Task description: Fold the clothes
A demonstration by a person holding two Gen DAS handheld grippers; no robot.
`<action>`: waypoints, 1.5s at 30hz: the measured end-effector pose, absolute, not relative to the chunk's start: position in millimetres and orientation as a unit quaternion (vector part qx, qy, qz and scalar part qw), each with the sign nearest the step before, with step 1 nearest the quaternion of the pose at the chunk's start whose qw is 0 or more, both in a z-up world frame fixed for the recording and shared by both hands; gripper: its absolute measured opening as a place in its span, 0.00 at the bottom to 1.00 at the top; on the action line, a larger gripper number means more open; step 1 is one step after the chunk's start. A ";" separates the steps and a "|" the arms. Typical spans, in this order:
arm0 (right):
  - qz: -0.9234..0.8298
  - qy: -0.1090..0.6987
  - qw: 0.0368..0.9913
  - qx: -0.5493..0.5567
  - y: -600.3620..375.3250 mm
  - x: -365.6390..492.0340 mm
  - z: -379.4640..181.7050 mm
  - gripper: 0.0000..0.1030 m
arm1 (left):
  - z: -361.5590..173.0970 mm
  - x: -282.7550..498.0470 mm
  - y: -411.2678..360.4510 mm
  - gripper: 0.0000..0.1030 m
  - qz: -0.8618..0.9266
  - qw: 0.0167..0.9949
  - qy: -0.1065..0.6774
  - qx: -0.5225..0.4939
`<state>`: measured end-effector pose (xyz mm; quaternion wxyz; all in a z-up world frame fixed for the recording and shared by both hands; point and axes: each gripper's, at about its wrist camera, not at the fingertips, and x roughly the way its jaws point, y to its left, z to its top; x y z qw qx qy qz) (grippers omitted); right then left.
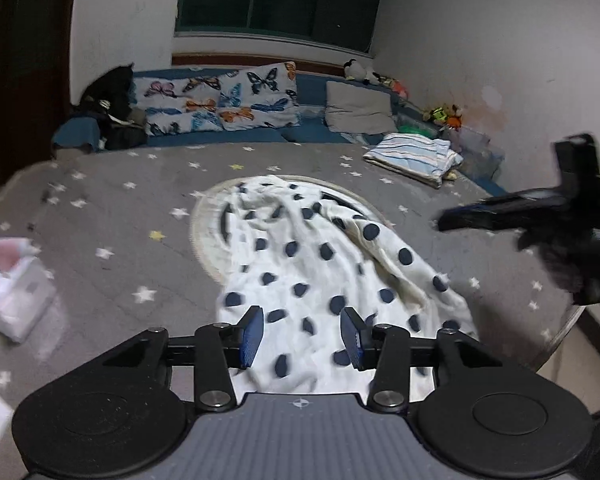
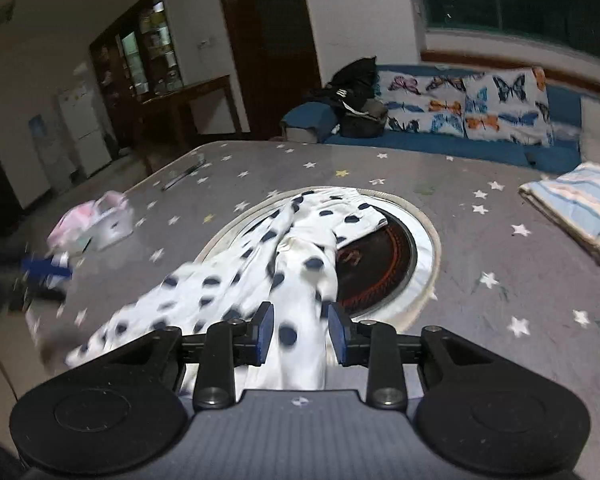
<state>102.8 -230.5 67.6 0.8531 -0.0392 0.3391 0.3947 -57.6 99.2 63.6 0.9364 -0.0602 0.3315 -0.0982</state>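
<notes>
Garment: white cloth with dark dots (image 1: 320, 264), rumpled, lying on my grey star-print counter (image 1: 112, 208), partly over a round inset (image 2: 384, 264) in the middle.
Fold status: none visible yet; by my judgement the cloth needs spreading flat first.
Left claw (image 1: 302, 336): jaws apart, near edge of the cloth below the gap, pads not pressing on it, nothing gripped.
Right claw (image 2: 299, 336): jaws apart by a narrower gap, a raised ridge of cloth between them; pads appear clear of it.
Other items: folded striped cloth (image 1: 414, 158) well apart at the far right; pink and white bundle (image 2: 90, 226) at the far left.
Risk 1: closing on the bunched ridge could catch several layers, giving a crooked fold.
Risk 2: dragging the cloth could snag it on the inset rim.
Risk 3: uneven pull between my two claws would skew the cloth or slide it off the near edge.
</notes>
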 end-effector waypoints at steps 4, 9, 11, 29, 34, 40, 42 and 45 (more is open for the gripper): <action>0.395 0.344 0.851 -0.030 -205.7 135.2 57.9 0.30 | 44.8 -29.5 81.2 0.45 -0.130 0.927 0.342 -0.079; 0.395 0.359 0.845 -0.034 -180.1 161.3 45.5 0.40 | 23.0 3.4 54.3 0.45 -0.161 0.918 0.354 -0.076; 0.390 0.363 0.846 -0.037 -173.0 170.9 38.6 0.42 | 16.2 10.6 48.0 0.45 -0.169 0.916 0.356 -0.074; 0.408 0.403 0.819 0.016 -167.5 184.9 -4.4 0.07 | -16.2 19.2 48.3 0.46 -0.153 0.903 0.394 -0.073; 0.372 0.326 0.869 -0.029 -181.4 172.4 39.2 0.05 | -15.7 18.3 48.5 0.49 -0.154 0.903 0.393 -0.074; 0.320 0.193 0.914 -0.158 -171.9 140.2 86.4 0.06 | -16.7 18.0 47.5 0.53 -0.156 0.904 0.391 -0.077; 0.371 0.209 0.891 -0.156 -163.2 130.9 84.1 0.20 | -17.1 17.3 46.2 0.53 -0.156 0.904 0.391 -0.076; 0.431 0.243 0.855 -0.156 -153.1 116.9 74.5 0.36 | -16.0 15.6 44.9 0.53 -0.155 0.904 0.392 -0.076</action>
